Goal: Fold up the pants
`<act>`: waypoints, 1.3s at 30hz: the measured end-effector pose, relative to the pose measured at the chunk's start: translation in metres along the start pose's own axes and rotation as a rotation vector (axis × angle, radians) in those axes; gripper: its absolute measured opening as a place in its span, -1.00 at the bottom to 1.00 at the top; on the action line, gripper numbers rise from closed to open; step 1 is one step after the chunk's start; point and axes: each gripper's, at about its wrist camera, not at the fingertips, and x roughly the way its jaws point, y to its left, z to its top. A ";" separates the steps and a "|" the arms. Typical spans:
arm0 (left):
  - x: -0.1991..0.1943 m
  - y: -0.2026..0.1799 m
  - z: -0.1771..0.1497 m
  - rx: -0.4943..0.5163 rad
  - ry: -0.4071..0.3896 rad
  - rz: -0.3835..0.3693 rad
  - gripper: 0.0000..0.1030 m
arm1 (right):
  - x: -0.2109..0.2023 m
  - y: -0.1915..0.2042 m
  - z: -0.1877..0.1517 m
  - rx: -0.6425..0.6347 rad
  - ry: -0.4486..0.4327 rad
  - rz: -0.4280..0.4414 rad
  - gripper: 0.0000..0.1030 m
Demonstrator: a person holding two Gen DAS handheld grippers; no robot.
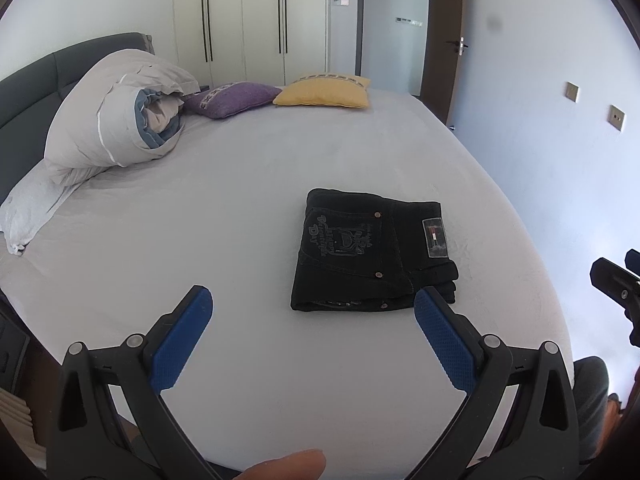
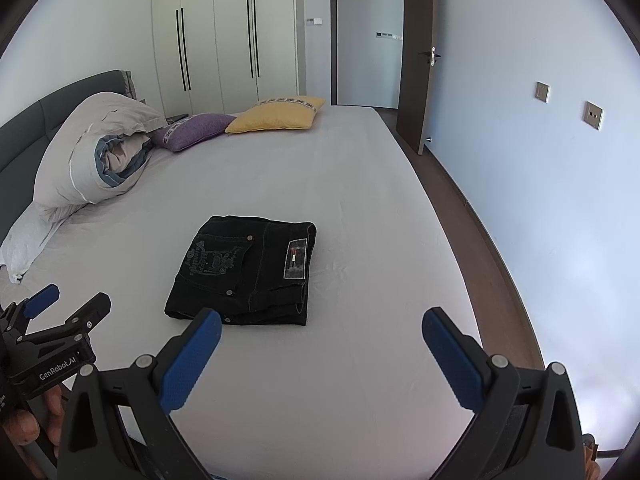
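Black pants (image 1: pixel 370 254) lie folded into a compact rectangle on the white bed sheet (image 1: pixel 256 184), back pocket with pale embroidery and a small label facing up. The same black pants (image 2: pixel 246 274) sit centre-left in the right wrist view. My left gripper (image 1: pixel 314 300) hovers above the sheet just in front of the pants, open and holding nothing. My right gripper (image 2: pixel 322 322) is also open and empty, a short way in front of and to the right of the pants. The left gripper (image 2: pixel 66 300) shows at the left edge of the right wrist view, the right gripper's fingers (image 1: pixel 612 276) at the left view's right edge.
A rolled duvet (image 1: pixel 116 120) and a white pillow (image 1: pixel 28 212) lie by the dark headboard (image 1: pixel 24 104). Purple cushion (image 1: pixel 234 98) and yellow cushion (image 1: pixel 324 90) rest at the far end. Wardrobes (image 2: pixel 224 36), an open door (image 2: pixel 416 56) and brown floor (image 2: pixel 460 200) flank the bed.
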 end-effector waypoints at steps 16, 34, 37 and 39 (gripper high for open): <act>0.008 -0.004 0.000 0.002 0.011 0.003 1.00 | 0.004 0.000 0.000 -0.009 0.014 0.001 1.00; 0.011 -0.002 -0.001 0.000 0.013 0.019 1.00 | 0.009 -0.002 -0.004 -0.021 0.021 -0.001 1.00; 0.011 -0.002 -0.001 -0.001 0.013 0.018 1.00 | 0.009 -0.001 -0.004 -0.021 0.023 -0.001 1.00; 0.011 -0.001 -0.001 0.000 0.013 0.017 1.00 | 0.010 -0.001 -0.004 -0.023 0.024 0.000 1.00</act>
